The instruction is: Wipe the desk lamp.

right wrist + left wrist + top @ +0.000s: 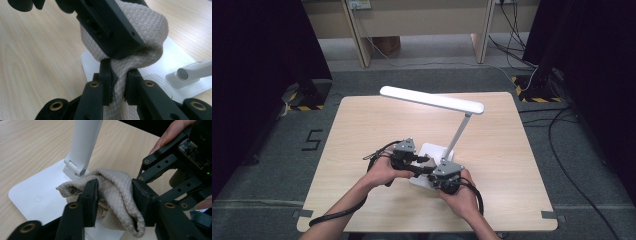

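Note:
A beige waffle-weave cloth (115,192) hangs bunched just above the white base (32,192) of a desk lamp. My left gripper (115,182) has both pads pressed into the bunch from either side. My right gripper (119,68) is shut on a narrow fold of the same cloth (147,22), directly under the left gripper's jaw. In the high view both grippers meet over the lamp base (432,150), the left gripper (414,159) beside the right gripper (432,172). The lamp's hinge (77,170) stands just behind the cloth.
The lamp's stem (460,132) rises to the right, and its long white head (432,99) reaches over the table's middle. The wooden table (362,130) has bare room to the left and far side. Black cables trail from both grippers.

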